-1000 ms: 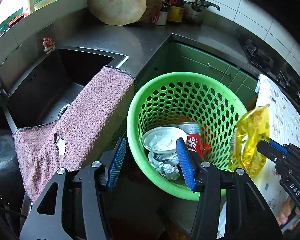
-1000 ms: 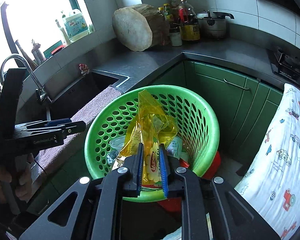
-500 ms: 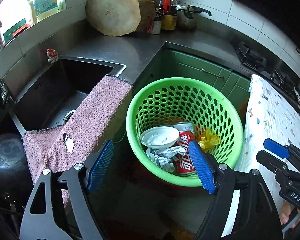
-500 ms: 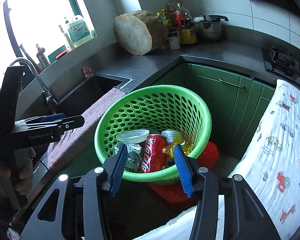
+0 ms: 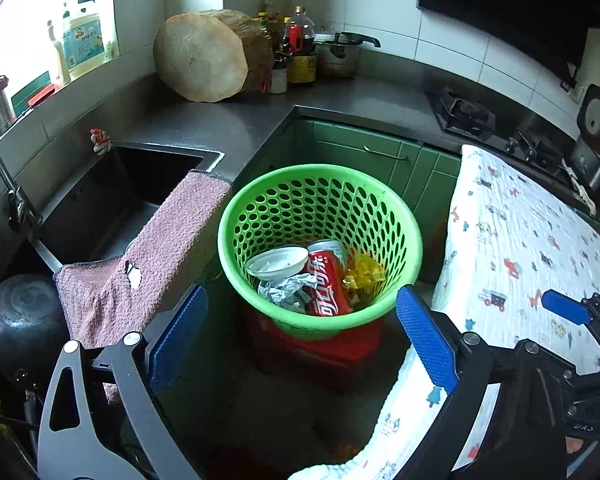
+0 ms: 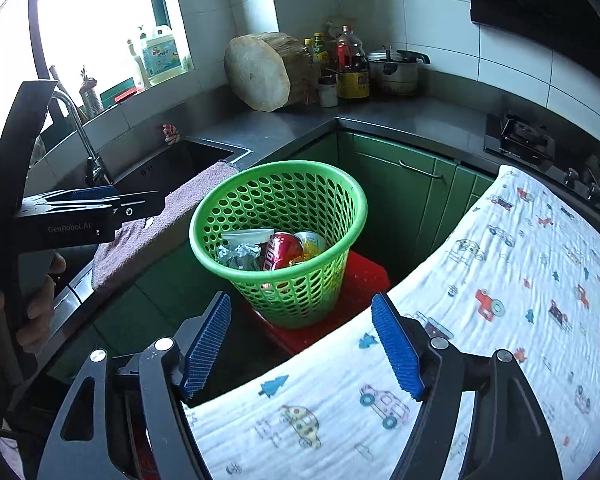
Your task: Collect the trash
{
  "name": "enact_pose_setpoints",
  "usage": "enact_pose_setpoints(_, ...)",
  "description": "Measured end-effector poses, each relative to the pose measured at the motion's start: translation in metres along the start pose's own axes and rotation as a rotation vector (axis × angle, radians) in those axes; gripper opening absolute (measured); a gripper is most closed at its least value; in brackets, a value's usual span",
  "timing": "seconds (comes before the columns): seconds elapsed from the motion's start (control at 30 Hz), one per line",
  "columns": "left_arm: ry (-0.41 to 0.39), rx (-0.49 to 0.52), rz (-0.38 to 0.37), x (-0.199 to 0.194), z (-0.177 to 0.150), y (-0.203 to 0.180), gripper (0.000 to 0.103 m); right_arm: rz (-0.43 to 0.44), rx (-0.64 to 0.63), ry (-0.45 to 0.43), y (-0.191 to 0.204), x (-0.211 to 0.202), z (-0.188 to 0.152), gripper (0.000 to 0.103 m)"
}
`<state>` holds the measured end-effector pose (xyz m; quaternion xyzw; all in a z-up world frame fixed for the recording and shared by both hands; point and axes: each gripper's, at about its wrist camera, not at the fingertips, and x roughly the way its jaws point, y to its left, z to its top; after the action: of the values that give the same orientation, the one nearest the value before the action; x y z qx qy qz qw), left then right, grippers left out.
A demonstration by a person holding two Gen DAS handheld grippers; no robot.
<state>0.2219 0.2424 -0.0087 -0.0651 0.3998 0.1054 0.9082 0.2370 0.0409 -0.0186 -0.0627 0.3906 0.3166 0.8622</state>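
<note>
Two grippers stand spread with nothing between their blue pads: the left gripper [image 5: 302, 334] gapes widest, the right gripper [image 6: 302, 346] a little less, and both have just been opening. Beyond their tips sits the green perforated basket [image 5: 320, 184] on a red stool [image 6: 364, 280], well clear of either tool. Inside it lie a red cola can [image 5: 326, 284] on its side, a white plastic lid [image 5: 276, 262] just left of the can, crumpled silvery paper [image 5: 286, 292] in front of the lid, and a crinkled yellow snack wrapper [image 5: 364, 272] against the can's right side. A second ago that yellow wrapper was pinched in the right gripper above the basket; it now rests among the other trash, and both tools have drawn back and up, so the basket looks smaller. A pink towel [image 5: 156, 256] hangs over the sink [image 5: 140, 168] edge to the basket's left; a printed white cloth [image 6: 500, 280] covers the surface to its right.
</note>
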Motion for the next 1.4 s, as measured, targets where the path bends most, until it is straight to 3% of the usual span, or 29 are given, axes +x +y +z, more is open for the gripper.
enact_pose_setpoints(0.37, -0.065, 0.068, -0.016, -0.060, -0.034, -0.040, 0.098, -0.066, -0.008, -0.027, -0.001, -0.068, -0.050, 0.086)
enact_pose_setpoints(0.7, -0.125, 0.105, 0.005, -0.104, -0.075, -0.062, 0.098, -0.095, 0.030, -0.038, -0.003, -0.112, -0.090, 0.090)
enact_pose_setpoints(1.4, -0.158, 0.094, -0.014, -0.148, -0.123, -0.086, 0.098, -0.172, 0.113, -0.078, -0.012, -0.168, -0.131, 0.092)
